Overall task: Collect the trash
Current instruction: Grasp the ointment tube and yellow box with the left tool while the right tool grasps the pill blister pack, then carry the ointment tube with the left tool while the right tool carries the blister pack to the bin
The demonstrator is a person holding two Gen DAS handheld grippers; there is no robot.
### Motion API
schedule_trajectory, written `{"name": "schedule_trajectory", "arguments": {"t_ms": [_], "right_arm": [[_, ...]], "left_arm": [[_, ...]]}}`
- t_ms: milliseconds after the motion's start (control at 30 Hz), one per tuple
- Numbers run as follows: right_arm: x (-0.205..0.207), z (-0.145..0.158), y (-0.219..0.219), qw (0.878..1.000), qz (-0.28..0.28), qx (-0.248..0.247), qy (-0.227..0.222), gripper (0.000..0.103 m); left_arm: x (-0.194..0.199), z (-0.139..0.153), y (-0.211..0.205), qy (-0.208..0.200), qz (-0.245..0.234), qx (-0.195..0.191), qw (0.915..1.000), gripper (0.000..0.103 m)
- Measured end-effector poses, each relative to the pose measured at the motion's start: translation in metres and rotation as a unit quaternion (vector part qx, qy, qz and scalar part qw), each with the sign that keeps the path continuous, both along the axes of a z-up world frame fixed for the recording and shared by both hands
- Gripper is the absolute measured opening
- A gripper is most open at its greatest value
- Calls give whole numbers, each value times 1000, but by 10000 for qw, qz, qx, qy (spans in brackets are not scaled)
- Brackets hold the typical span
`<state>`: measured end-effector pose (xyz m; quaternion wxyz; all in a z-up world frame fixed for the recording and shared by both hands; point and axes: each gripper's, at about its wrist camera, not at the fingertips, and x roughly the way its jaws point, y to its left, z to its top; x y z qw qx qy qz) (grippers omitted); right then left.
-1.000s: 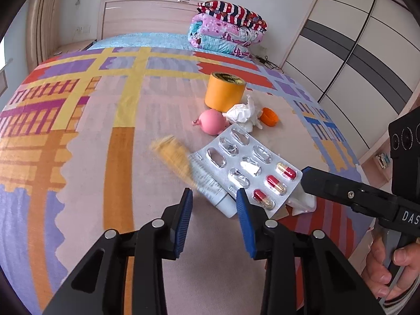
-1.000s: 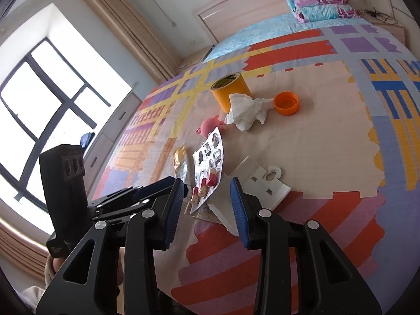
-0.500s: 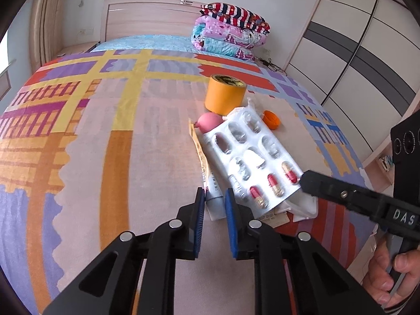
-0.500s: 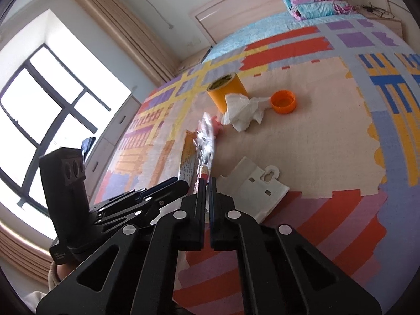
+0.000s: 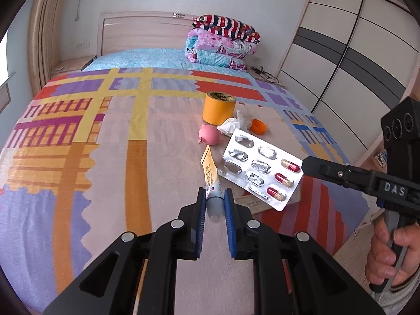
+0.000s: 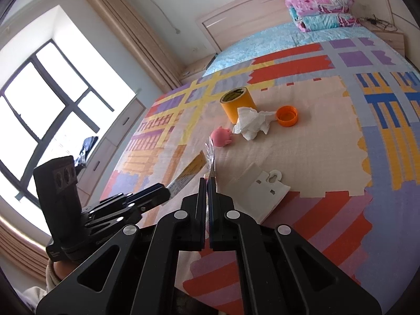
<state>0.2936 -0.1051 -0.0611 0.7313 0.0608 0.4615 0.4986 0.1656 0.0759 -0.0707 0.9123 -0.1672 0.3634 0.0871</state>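
My left gripper (image 5: 213, 199) is shut on the cap end of a flattened yellow and white tube (image 5: 210, 176), held above the bedspread. My right gripper (image 6: 209, 186) is shut on the edge of a silver pill blister pack (image 5: 261, 169) with a few red capsules, held up beside the tube. In the right wrist view the pack (image 6: 211, 157) shows edge-on and the tube (image 6: 190, 172) lies left of it. On the bed lie a crumpled white tissue (image 6: 250, 124), an orange cap (image 6: 287, 115), a pink balloon (image 6: 221, 136) and white plastic packaging (image 6: 258, 190).
A yellow tape roll (image 5: 219, 107) stands beyond the tissue. Folded quilts (image 5: 223, 44) are stacked at the headboard. A wardrobe (image 5: 354, 52) runs along the right side of the bed. A window (image 6: 39, 120) is on the other side.
Both grippers closed from open: the left on the tube, the right on the blister pack. Both items have been lifted off the bedspread and the grippers drew back.
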Motion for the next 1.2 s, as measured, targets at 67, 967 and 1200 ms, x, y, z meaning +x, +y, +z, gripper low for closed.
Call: {"name": "schedule_trajectory", "arguments": {"t_ms": [67,967,1200], "right_arm": [[-2,3,-2,10000,10,21,-25,2],[-83,36,-59,9982,378,49,-464,2],[-112,33,-81,9974,561,-76,-449,2]], "left_arm": [[-7,5,0,-63,-10,31,10000,14],[-93,48,-40,-707,-713,285,9945,14],[-108,45,-68,-689,-1210,234,9900,14]]}}
